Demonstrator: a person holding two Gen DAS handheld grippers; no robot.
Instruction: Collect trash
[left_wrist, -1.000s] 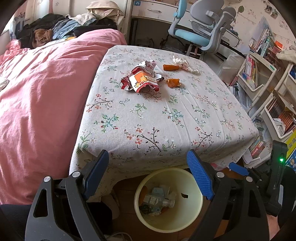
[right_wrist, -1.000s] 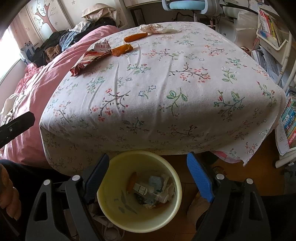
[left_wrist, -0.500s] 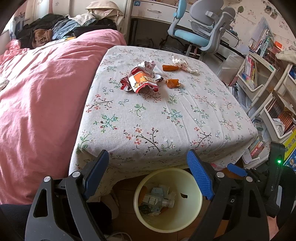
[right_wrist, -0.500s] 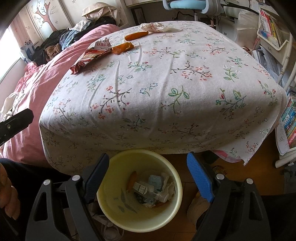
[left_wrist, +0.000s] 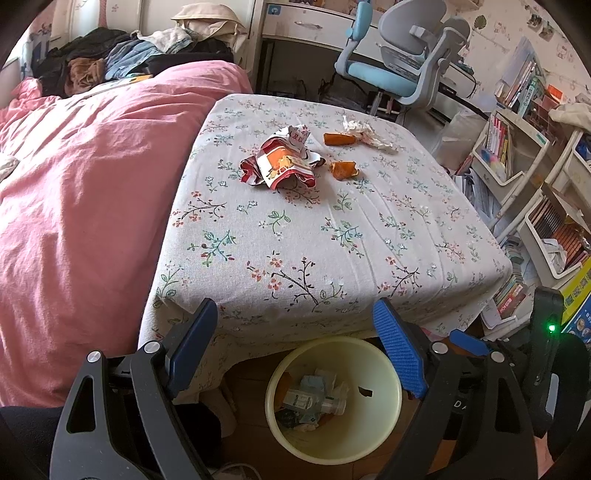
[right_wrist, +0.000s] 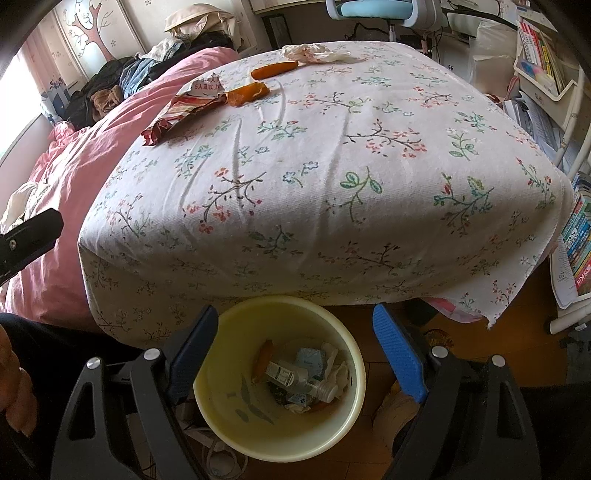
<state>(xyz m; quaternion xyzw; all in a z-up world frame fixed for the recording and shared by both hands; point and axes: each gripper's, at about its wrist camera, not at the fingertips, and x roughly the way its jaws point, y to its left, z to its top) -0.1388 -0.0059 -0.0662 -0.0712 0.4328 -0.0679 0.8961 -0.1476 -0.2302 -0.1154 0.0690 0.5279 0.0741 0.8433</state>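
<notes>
On the far half of the floral tablecloth (left_wrist: 303, 236) lie a crumpled red and white snack bag (left_wrist: 282, 162), two orange peel pieces (left_wrist: 343, 170) (left_wrist: 339, 139) and a crumpled white wrapper (left_wrist: 365, 133). The same bag (right_wrist: 184, 107), peels (right_wrist: 246, 94) (right_wrist: 274, 69) and wrapper (right_wrist: 317, 53) show in the right wrist view. A pale yellow bin (left_wrist: 384, 373) (right_wrist: 343, 354) stands on the floor under the near table edge, with a bottle and papers inside. My left gripper (left_wrist: 295, 339) and right gripper (right_wrist: 295, 339) both hang open and empty above the bin.
A pink duvet (left_wrist: 81, 192) covers the bed left of the table, with clothes (left_wrist: 110, 62) piled at its head. A blue-grey desk chair (left_wrist: 402, 62) stands behind the table. White shelves with books (left_wrist: 517, 147) crowd the right side.
</notes>
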